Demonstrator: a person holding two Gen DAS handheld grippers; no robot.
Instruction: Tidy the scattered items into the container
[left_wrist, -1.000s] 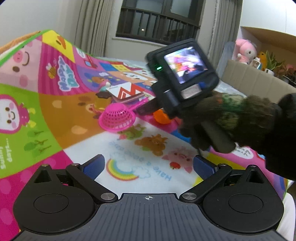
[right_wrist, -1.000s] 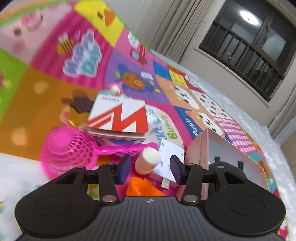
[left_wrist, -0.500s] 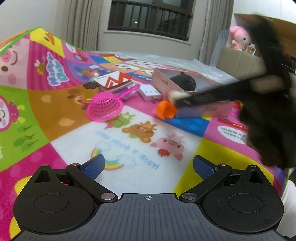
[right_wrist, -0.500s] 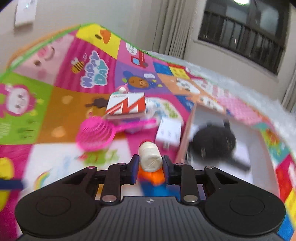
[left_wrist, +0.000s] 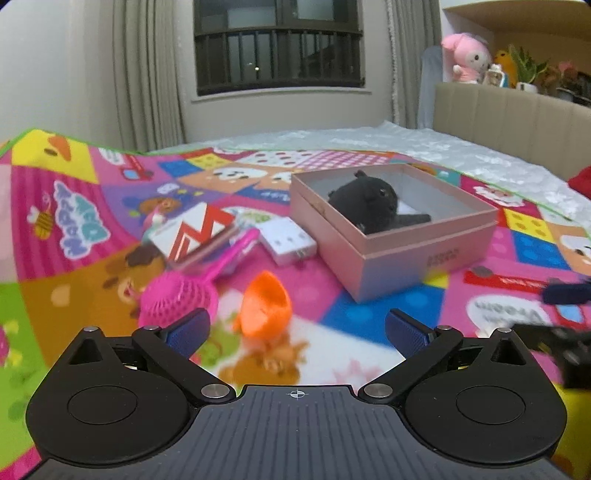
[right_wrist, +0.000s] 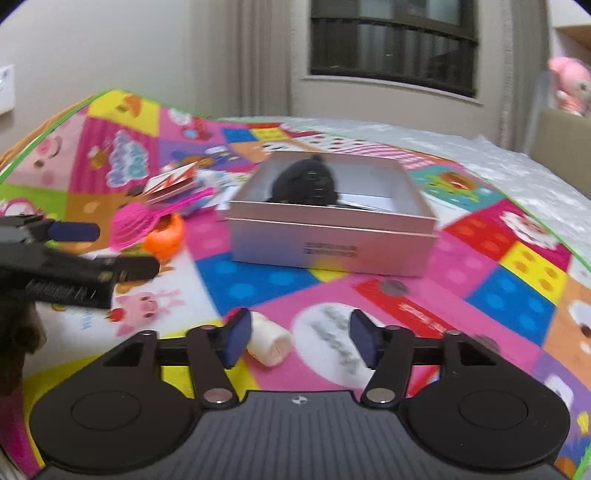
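A pink open box (left_wrist: 391, 236) sits on the play mat with a black plush toy (left_wrist: 364, 201) inside; it also shows in the right wrist view (right_wrist: 328, 236). Left of it lie an orange cup (left_wrist: 264, 306), a pink strainer (left_wrist: 177, 299), a white charger (left_wrist: 286, 240) and a red-white card box (left_wrist: 192, 232). My left gripper (left_wrist: 295, 326) is open and empty just short of the orange cup. My right gripper (right_wrist: 301, 338) is open; a small cream cylinder (right_wrist: 269, 343) lies on the mat by its left finger, in front of the box.
The colourful play mat (left_wrist: 74, 221) covers a bed. A beige headboard (left_wrist: 517, 122) with plush toys (left_wrist: 467, 57) stands at the right. A window (left_wrist: 277, 48) and curtains are behind. A coin-like disc (right_wrist: 394, 287) lies on the mat before the box.
My right gripper closed on the cream cylinder, carried it back away from the pile, then opened; the cylinder now lies on the mat. My left gripper moved closer to the orange cup.
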